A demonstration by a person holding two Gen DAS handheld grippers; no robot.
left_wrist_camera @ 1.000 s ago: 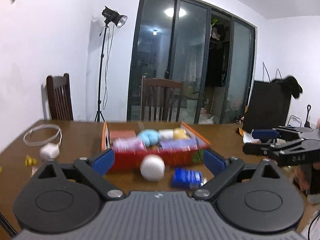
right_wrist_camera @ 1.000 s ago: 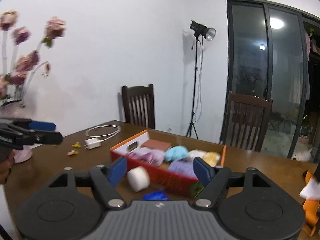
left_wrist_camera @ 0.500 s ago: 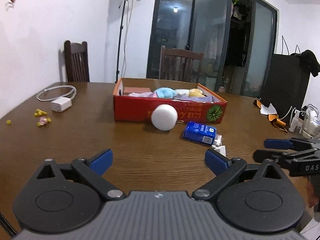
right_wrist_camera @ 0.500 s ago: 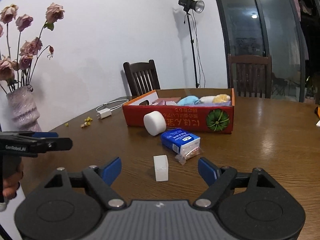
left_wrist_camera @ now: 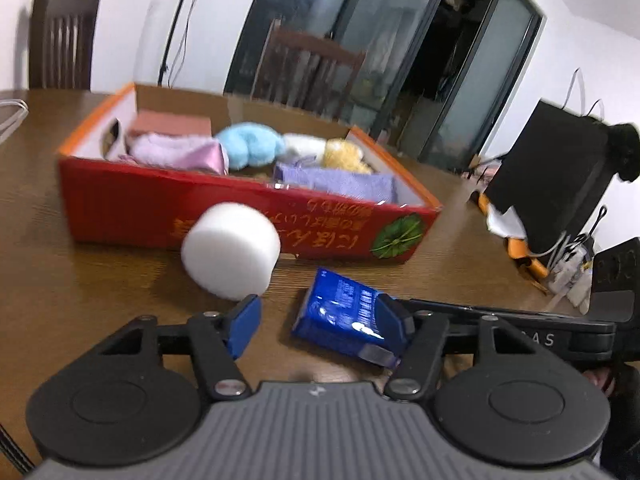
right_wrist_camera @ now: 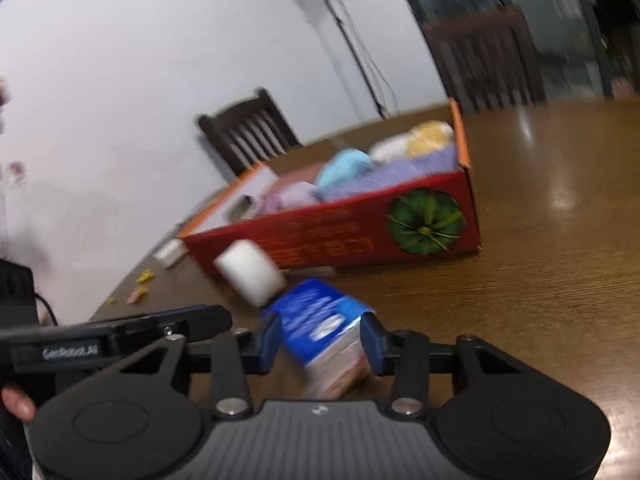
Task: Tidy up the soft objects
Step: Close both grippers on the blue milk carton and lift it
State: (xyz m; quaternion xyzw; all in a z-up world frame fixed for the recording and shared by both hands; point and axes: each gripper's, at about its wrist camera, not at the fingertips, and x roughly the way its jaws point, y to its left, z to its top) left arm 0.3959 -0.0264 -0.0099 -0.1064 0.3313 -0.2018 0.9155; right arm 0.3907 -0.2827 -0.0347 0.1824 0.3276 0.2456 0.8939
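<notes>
A red cardboard box [left_wrist_camera: 224,216] [right_wrist_camera: 340,236] on the brown table holds several soft items: pink and purple cloths, blue, white and yellow plush. A white foam cylinder [left_wrist_camera: 230,250] [right_wrist_camera: 250,274] lies in front of the box. A blue tissue pack [left_wrist_camera: 340,316] [right_wrist_camera: 320,340] lies beside it. My right gripper [right_wrist_camera: 320,346] is open, its jaws standing either side of the tissue pack, close to its sides. My left gripper [left_wrist_camera: 318,322] is open, low over the table, with the pack by its right finger and the cylinder just past its left finger.
Dark wooden chairs [left_wrist_camera: 60,36] stand behind the table. A white charger [right_wrist_camera: 172,252] and small yellow bits [right_wrist_camera: 144,276] lie on the table's left. A black case [left_wrist_camera: 548,184] and clutter sit at the right. Glass doors are behind.
Both grippers moved forward and down to the table. The right gripper's jaws now straddle the blue tissue pack and have narrowed. The left gripper has come close to the cylinder and pack.
</notes>
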